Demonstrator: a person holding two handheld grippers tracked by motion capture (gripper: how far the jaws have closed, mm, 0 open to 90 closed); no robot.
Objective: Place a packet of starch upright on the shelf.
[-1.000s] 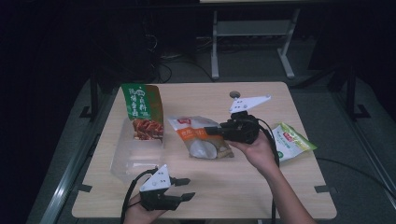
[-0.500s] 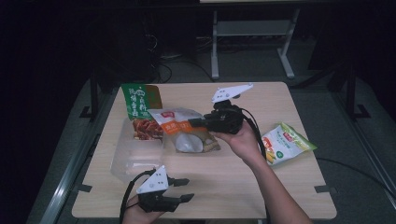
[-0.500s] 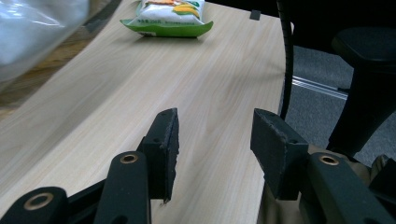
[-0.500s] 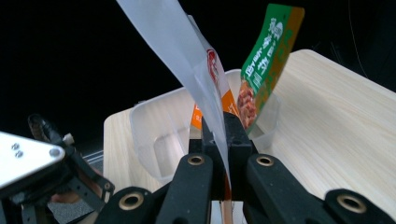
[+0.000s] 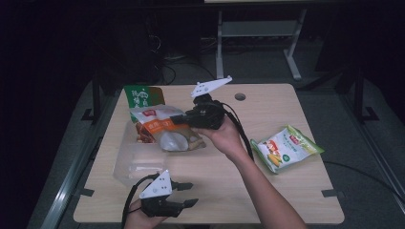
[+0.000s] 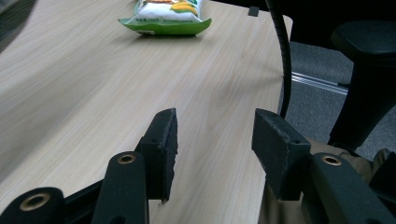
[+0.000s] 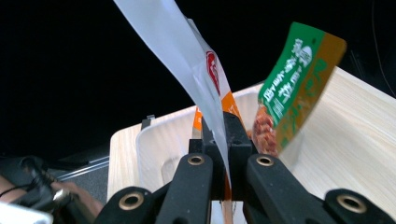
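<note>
The right gripper (image 5: 177,119) is clamped on the edge of an orange-and-white snack bag (image 5: 167,131), which hangs from its jaws above the clear bin (image 5: 125,164), beside the green packet (image 5: 143,98). The left gripper (image 5: 187,193) rests at the table's (image 5: 286,191) near edge, jaws apart and just opening further, nothing between them.

Dim room, lit tabletop (image 5: 286,186), black surroundings, soft and slightly blurred pictures.

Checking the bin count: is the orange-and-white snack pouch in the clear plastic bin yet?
Not yet: the orange-and-white snack pouch hangs from the shut right gripper above the clear plastic bin.
</note>
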